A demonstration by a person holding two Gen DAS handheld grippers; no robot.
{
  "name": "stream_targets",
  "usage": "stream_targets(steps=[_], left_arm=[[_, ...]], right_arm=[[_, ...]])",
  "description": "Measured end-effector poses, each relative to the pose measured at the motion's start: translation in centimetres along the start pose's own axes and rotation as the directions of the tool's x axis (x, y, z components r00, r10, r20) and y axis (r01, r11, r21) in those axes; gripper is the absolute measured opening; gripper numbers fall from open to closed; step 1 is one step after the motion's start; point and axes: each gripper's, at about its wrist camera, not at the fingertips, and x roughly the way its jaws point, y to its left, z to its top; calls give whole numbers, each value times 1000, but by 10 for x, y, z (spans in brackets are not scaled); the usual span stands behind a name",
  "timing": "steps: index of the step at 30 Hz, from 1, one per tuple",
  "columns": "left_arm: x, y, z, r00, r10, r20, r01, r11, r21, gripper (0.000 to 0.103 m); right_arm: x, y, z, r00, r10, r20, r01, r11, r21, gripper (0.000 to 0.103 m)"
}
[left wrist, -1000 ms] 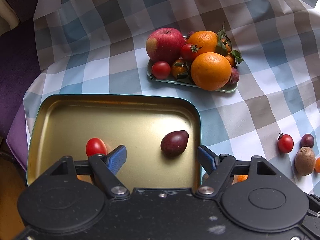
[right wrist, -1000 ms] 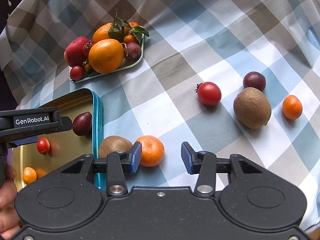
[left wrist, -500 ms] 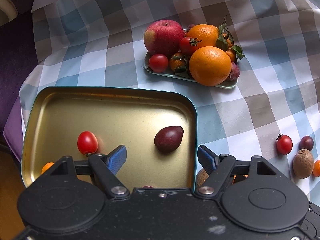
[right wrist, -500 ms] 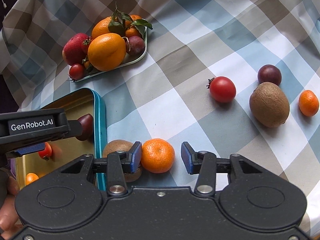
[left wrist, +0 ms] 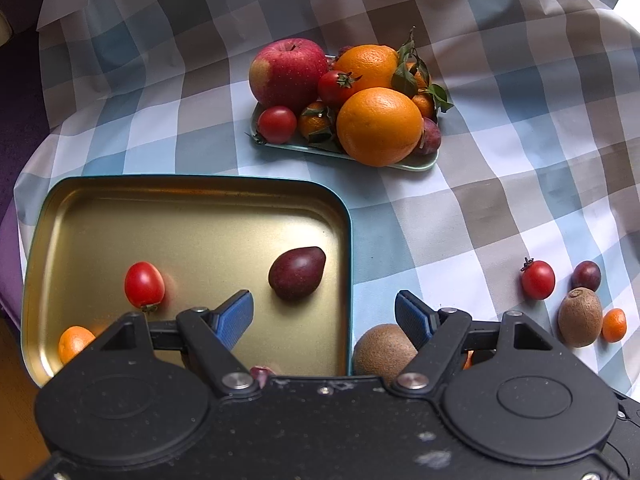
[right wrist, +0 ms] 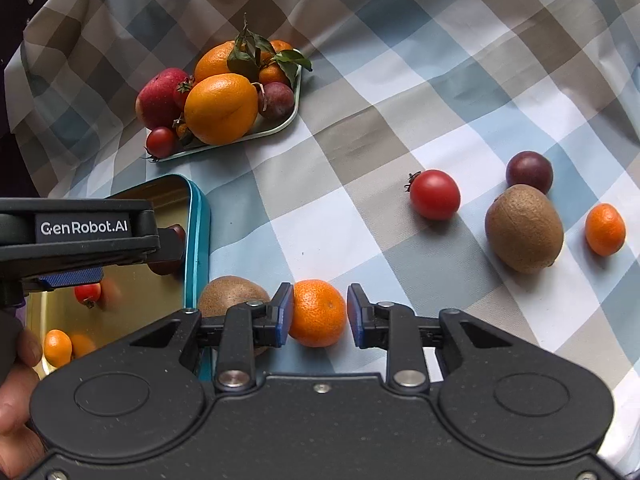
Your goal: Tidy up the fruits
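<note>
Picking the small round orange mandarin (right wrist: pixel 318 313) off the checked-cloth counter (right wrist: pixel 400 120) is my step in hand; it lies just beside the gold-lined teal metal tin (right wrist: pixel 198 240). My right tool (right wrist: pixel 316 314) has just been closing, and both pads now meet the mandarin's sides. Next move, as I judge: lift clear, carry over the tin rim, release inside. My left tool (left wrist: pixel 324 316) stands wide, holding nothing, above the tin's edge.
</note>
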Motion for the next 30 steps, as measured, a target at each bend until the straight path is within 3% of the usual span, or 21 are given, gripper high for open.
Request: stream_targets(steps=[3, 6, 13, 23, 30], left_arm=[[-2, -8, -3, 999, -49, -7, 49, 999, 11, 81], [-3, -17, -5, 997, -72, -9, 72, 997, 29, 81], [-2, -43, -13, 1000, -14, 6, 14, 998, 68, 81], [13, -74, -22, 995, 98, -5, -96, 987, 129, 81], [27, -91, -29, 994, 103, -35, -95, 979, 181, 81]], right_arm=[[-7, -13, 0, 995, -91, 29, 92, 996, -5, 37], [-7, -36, -1, 984, -181, 6, 180, 983, 30, 38], [-11, -80, -16, 989, -143, -37, 147, 974, 173, 38], [-16, -75, -21, 992, -122, -24, 124, 983, 133, 38], [-17, -81, -21, 994, -109, -32, 113, 982, 153, 38]])
